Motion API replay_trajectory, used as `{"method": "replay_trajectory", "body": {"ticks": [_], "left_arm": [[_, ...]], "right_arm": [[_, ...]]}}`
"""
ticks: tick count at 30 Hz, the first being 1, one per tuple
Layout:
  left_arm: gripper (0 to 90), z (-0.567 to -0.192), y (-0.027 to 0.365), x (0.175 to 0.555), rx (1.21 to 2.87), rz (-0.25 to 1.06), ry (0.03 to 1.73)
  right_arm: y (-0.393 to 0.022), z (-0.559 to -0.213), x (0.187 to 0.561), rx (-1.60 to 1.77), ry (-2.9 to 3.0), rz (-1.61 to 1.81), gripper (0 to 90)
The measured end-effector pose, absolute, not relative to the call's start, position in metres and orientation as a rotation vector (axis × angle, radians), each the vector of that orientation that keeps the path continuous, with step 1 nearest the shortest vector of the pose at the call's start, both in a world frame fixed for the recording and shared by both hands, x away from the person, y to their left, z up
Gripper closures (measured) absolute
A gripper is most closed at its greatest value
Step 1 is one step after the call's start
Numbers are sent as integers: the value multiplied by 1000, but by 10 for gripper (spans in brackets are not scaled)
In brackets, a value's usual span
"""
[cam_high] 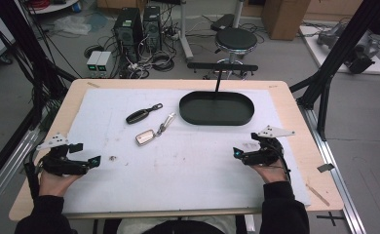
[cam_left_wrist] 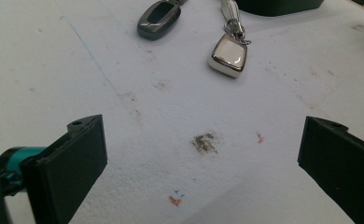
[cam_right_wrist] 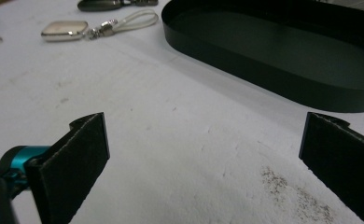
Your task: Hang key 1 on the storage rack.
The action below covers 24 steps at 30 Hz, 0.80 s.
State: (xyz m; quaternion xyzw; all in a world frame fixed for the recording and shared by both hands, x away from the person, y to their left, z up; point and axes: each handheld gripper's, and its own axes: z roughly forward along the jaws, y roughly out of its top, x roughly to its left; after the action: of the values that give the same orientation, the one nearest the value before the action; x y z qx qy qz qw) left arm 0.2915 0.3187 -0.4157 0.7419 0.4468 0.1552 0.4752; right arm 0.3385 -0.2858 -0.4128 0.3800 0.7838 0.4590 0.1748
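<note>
Resting low at either side of the tabletop (cam_high: 295,105), both sets of tongs sat wide open with nothing between their pads. The left tongs (cam_high: 91,161) lay near the left edge of the white sheet (cam_high: 188,165), held in the person's left hand (cam_high: 51,183), and pointed toward the middle. In the left gripper view those tongs (cam_left_wrist: 203,154) gaped over bare sheet, with a grey smudge (cam_left_wrist: 204,143) and small orange marks on the surface between them.

Ahead of them, well apart from the pads, lay the two car keys. The dark key fob (cam_high: 143,114) sat farther back on the sheet, its short strap angled toward the tray; in the left gripper view it (cam_left_wrist: 158,19) showed at the top. Just beside it, nearer the person, lay the silver key fob (cam_high: 145,137) with its pale loop (cam_high: 167,120) stretching up toward the tray. In the left gripper view the silver one (cam_left_wrist: 228,54) lay flat and shiny side up.

The right tongs (cam_high: 237,154), held in the right hand (cam_high: 271,170), were equally spread and empty; in the right gripper view they (cam_right_wrist: 203,149) hovered over bare sheet. The black oval tray (cam_high: 216,108) stood at the back of the sheet, just beyond the right tongs, and it (cam_right_wrist: 283,51) looked empty. The silver fob (cam_right_wrist: 64,30) lay to its left, apart from it.
</note>
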Motion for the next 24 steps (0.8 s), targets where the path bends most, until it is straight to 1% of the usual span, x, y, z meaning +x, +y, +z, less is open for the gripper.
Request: {"method": "replay_trajectory", "body": {"ticks": [13, 19, 24], "left_arm": [[17, -414, 316, 290, 1809, 414, 1090], [17, -411, 313, 294, 1814, 428, 1085], [17, -407, 311, 303, 1849, 410, 1069]], "right_arm": [[-280, -414, 337, 1066, 2245, 1275, 8], [-278, -414, 337, 1068, 2236, 1266, 8], [-277, -414, 337, 1069, 2233, 1272, 8]]}}
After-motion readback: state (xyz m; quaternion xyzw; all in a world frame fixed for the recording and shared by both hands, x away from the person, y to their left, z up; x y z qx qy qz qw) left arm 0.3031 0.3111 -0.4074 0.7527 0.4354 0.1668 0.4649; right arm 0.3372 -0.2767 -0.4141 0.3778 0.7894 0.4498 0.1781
